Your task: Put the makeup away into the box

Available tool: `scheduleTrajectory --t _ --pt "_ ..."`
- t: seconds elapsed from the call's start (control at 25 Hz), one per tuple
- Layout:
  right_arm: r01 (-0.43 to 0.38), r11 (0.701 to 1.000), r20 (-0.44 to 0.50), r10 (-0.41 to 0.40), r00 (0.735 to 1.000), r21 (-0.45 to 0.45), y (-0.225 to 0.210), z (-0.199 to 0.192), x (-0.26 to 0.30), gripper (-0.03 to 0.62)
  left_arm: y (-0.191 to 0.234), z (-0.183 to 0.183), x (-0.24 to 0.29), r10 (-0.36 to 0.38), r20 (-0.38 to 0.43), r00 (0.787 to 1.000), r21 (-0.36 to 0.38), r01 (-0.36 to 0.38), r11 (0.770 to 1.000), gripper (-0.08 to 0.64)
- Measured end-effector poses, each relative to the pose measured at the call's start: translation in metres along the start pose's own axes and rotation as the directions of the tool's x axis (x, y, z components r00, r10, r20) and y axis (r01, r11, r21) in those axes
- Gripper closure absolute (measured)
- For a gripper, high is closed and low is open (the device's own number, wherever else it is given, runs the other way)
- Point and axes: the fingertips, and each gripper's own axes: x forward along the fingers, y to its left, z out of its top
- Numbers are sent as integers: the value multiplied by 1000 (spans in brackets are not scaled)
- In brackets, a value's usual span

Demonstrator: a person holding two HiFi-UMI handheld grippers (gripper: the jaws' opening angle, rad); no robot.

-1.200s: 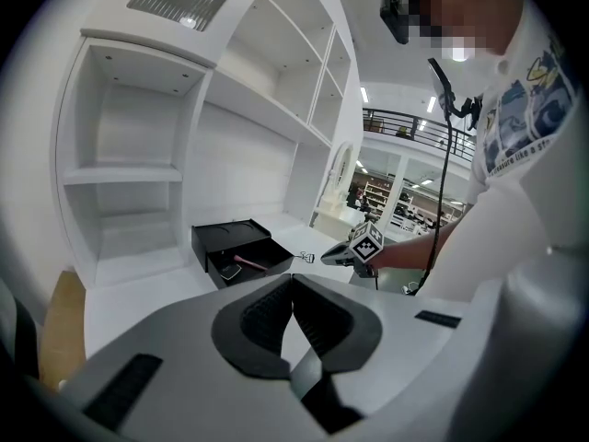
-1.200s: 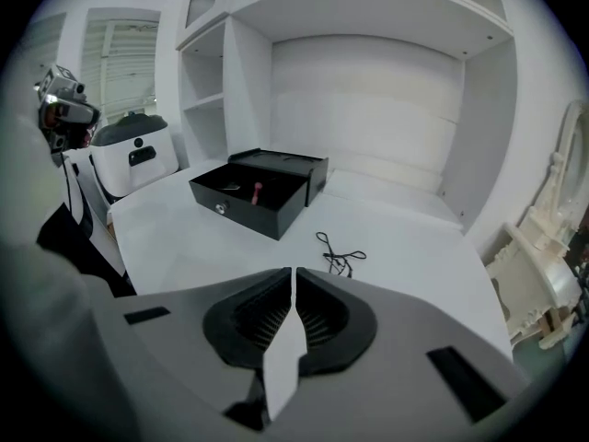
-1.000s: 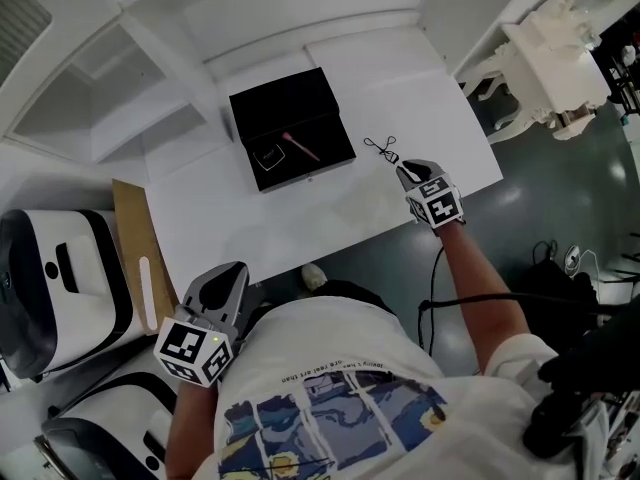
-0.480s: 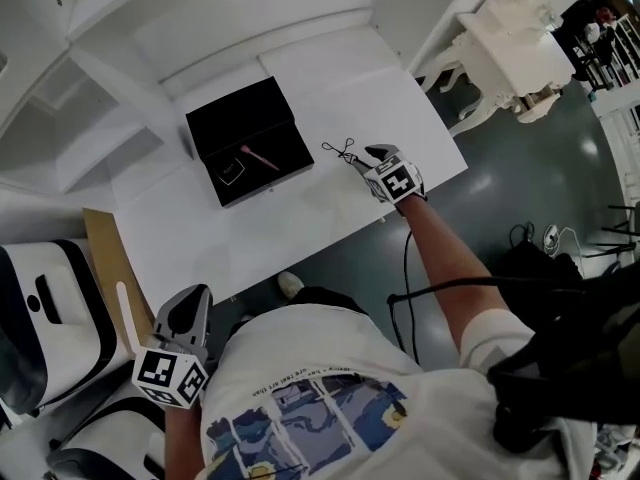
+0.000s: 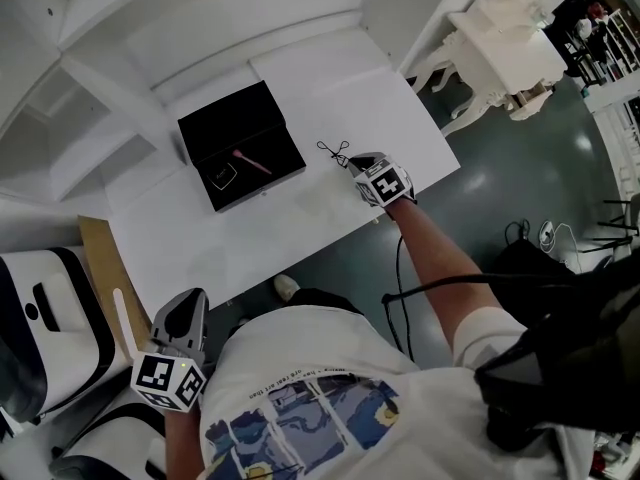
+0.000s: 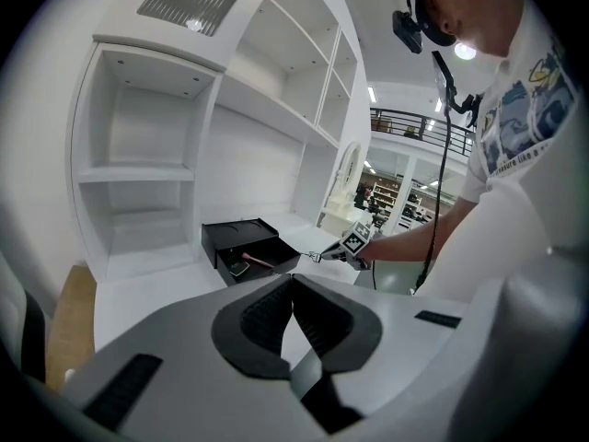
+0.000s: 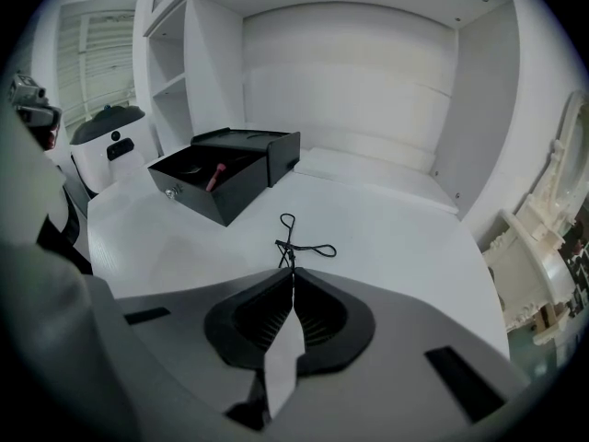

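An open black box sits on the white table. In its tray lie a pink stick and a small square compact. A black wire eyelash curler lies on the table right of the box. My right gripper is at its near end. Its jaws have just been closing and now stand shut, with the curler's end pinched at the tips. My left gripper hangs shut and empty off the table's near edge, far from the box.
White shelving rises behind the table. An ornate white piece of furniture stands at the far right. White and black machines and a wooden board are at the left. A black cable hangs by my right arm.
The right gripper has sunk a little onto the curler's near end. The left gripper has stayed put. The head view has swung, so the table sits further left.
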Motion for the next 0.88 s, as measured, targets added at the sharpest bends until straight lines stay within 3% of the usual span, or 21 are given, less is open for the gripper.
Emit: scheduleTrajectory --t 0.88 --pt "24 1000 38 -24 999 -19 1 3 -26 568 -6 -3 1 -7 8 1000 -4 7 1000 546"
